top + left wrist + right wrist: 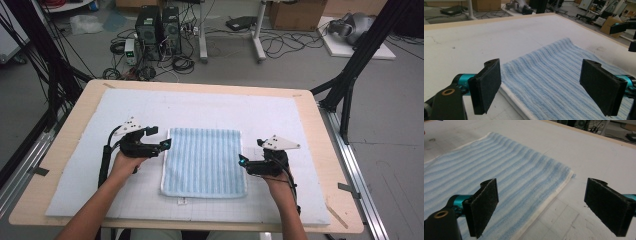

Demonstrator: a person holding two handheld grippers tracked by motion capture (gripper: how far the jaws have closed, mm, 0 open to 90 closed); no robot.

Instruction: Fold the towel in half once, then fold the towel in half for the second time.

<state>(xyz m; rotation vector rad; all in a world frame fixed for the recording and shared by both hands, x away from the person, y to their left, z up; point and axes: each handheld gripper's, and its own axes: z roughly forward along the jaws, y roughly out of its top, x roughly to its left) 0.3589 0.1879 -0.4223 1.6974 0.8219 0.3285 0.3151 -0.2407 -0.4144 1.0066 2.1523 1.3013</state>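
Two grippers flank the folded blue striped towel (pixel 204 162), which lies flat in the middle of the white mat (pixel 210 107), the left gripper (pixel 161 141) at its left edge and the right gripper (pixel 243 161) at its right, both released with nothing between their pads.

No readable text, brand or number anywhere. The small white tag (pixel 181 201) at the near edge of the towel (pixel 204 161), between the two claws and nearer the person, is too small to read.
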